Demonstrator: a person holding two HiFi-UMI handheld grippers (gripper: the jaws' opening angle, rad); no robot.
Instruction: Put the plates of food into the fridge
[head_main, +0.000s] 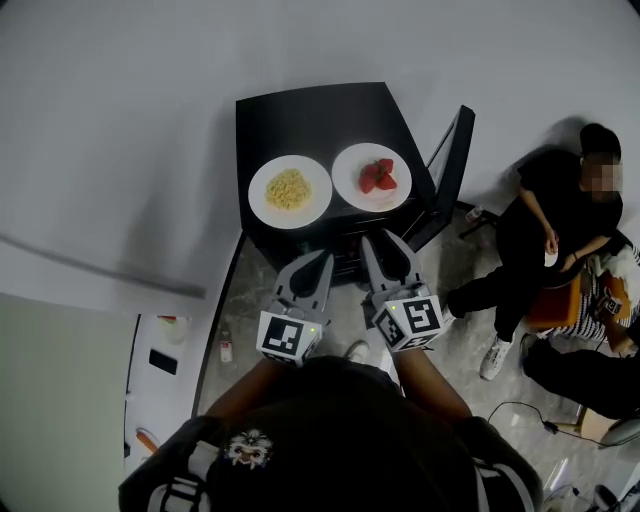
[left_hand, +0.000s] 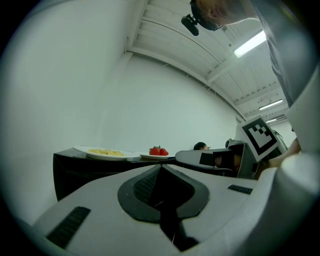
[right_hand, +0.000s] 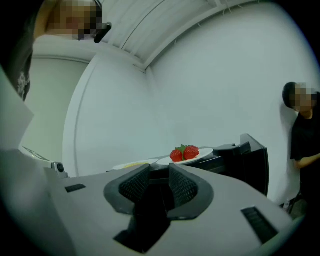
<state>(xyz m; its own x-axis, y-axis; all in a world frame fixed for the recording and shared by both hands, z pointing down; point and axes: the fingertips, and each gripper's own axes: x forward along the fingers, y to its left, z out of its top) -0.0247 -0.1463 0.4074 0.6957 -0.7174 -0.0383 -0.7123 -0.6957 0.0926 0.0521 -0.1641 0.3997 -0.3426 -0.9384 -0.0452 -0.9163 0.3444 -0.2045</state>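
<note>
White walls close in a bare room. A black fridge (head_main: 310, 115) stands against the wall with its door (head_main: 452, 165) swung open to the right.

Both plates sit side by side on the fridge's top, close together, and neither is inside yet. On the left is the plate of yellow food (head_main: 262, 196), with the food heaped in the middle. On the right is the plate of strawberries (head_main: 349, 160), which holds a small red cluster too bunched to count.

The left tongs (head_main: 322, 260) hang in front of the fridge, well short of the plates. They are clenched tight on nothing. Just beside them, the right tongs (head_main: 384, 244) stand released with an empty gap between the pads, and they look toward the strawberry plate.

I judge this to be the approach, since no plate has been lifted. The next move calls for reaching up to a rim, most likely the strawberry plate's, sliding the parted pads over its edge and closing on it. The plate must then stay level on the way down into the open cabinet. The left tongs would have to spread before they could take the other plate.

In count there are two plates, one fridge and two pairs of tongs. At far right a seated person (head_main: 560, 215) is in view, with part of another beside them.
</note>
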